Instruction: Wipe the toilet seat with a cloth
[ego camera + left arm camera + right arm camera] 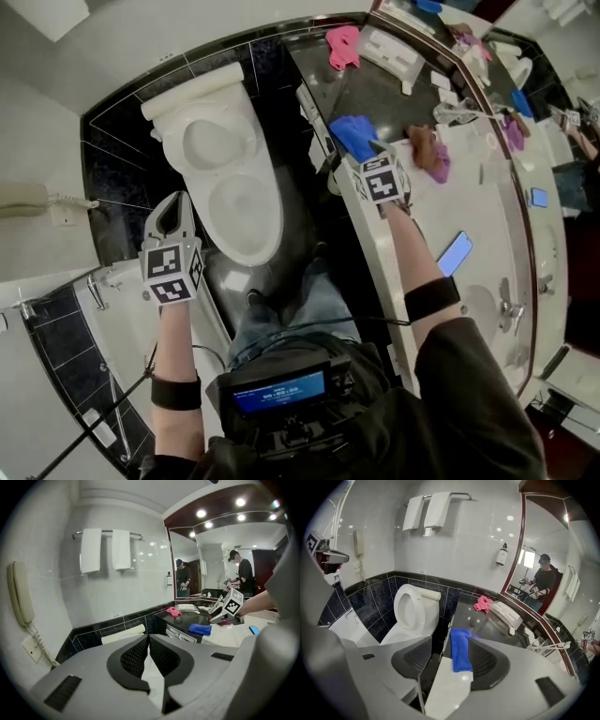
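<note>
A white toilet (270, 223) stands against the black-tiled wall, its lid raised toward the tank (192, 86). A blue cloth (349, 134) lies on the near corner of the dark counter. My right gripper (357, 150) is over it, jaws open. In the right gripper view the blue cloth (461, 649) lies between the spread jaws of that gripper (449, 641), close by the right one, with no pad pressing it. My left gripper (175, 199) hovers left of the bowl, shut and empty. Its closed jaws (148, 641) point at the wall, with the blue cloth (200, 629) far right.
A pink cloth (343, 45) and a brownish-purple one (428, 152) lie on the counter, with a phone (454, 253) near the sink. A wall phone (21, 595) and hanging towels (105, 549) are on the left wall. The bathtub edge (122, 309) runs beside my left arm.
</note>
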